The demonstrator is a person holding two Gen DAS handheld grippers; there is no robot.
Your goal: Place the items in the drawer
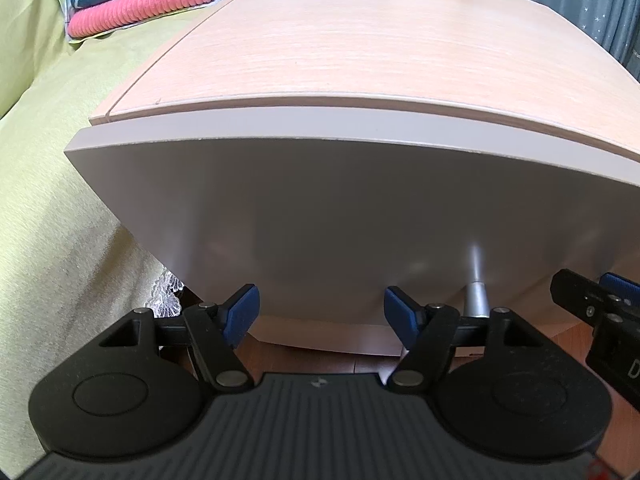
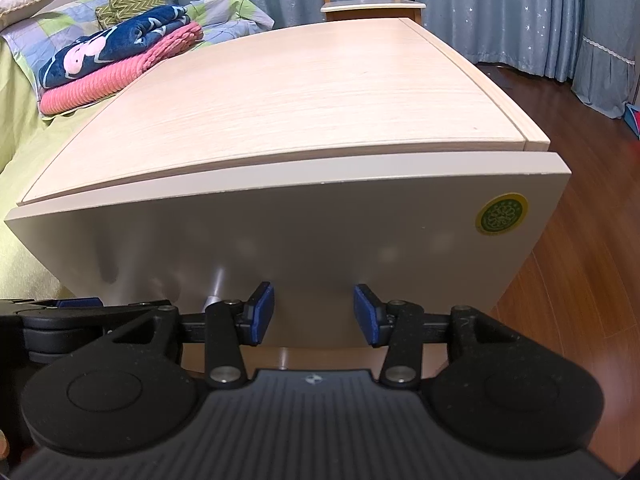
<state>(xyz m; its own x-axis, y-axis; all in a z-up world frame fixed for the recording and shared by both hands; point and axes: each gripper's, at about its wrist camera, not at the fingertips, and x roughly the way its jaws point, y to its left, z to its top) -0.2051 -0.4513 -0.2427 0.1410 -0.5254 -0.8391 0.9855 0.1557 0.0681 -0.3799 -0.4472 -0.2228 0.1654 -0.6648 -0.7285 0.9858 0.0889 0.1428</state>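
While the drawer front [image 1: 340, 216] fills both views, its pale grey panel sits flush under the light wood top [image 2: 288, 104] of the nightstand, with a silver handle [image 1: 476, 296] low on the panel and a round green sticker [image 2: 501, 214] at its upper right corner. Just before the panel, the left hand-held gripper [image 1: 321, 316] and the right hand-held gripper [image 2: 314, 314] hang side by side, each with blue pads spread wide and nothing between them. Left of the nightstand, folded blankets [image 2: 116, 64] lie on a green-covered bed [image 1: 52, 208]; dark wood floor [image 2: 580, 264] lies to the right.
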